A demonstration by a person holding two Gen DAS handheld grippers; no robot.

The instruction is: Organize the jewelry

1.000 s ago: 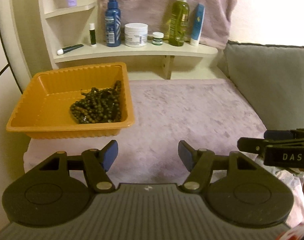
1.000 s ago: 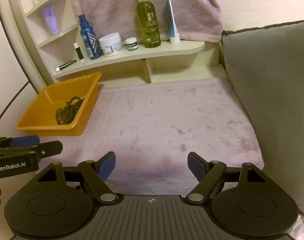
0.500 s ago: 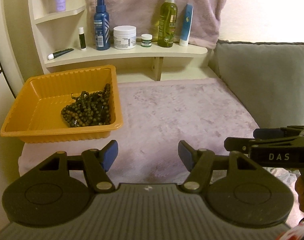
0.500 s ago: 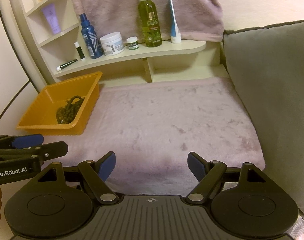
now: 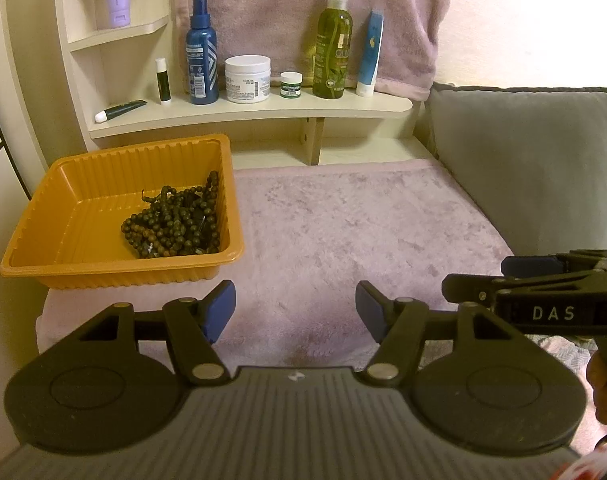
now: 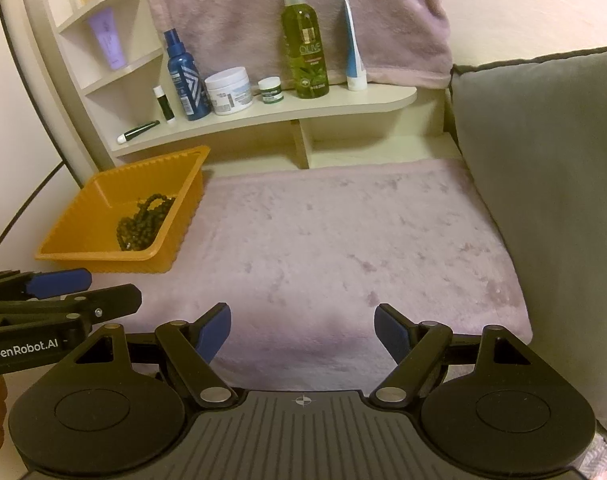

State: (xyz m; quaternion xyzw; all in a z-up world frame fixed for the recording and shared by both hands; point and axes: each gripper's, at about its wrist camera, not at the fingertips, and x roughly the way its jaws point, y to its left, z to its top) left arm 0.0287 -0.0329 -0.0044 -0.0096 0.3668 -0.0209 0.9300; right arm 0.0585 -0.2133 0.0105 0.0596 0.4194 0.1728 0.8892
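Note:
A pile of dark beaded jewelry (image 5: 175,226) lies in the near right corner of an orange plastic tray (image 5: 63,208) on the pink plush mat (image 5: 343,232). The tray (image 6: 83,236) and beads (image 6: 141,226) also show at the left of the right wrist view. My left gripper (image 5: 295,312) is open and empty, held above the mat's near edge, right of the tray. My right gripper (image 6: 301,330) is open and empty, above the mat's near edge. Each gripper shows from the side in the other's view, the right one (image 5: 515,276) and the left one (image 6: 79,288).
A cream shelf (image 5: 243,114) behind the mat holds a blue bottle (image 5: 201,56), a white jar (image 5: 247,79), a small jar (image 5: 291,85), a green spray bottle (image 5: 337,44) and tubes. A grey cushion (image 5: 535,160) bounds the right side. A pink towel (image 5: 303,12) hangs behind.
The left gripper has pulled back and turned slightly, so the tray sits further left and lower in its view. The right gripper has barely moved. Both stay open.

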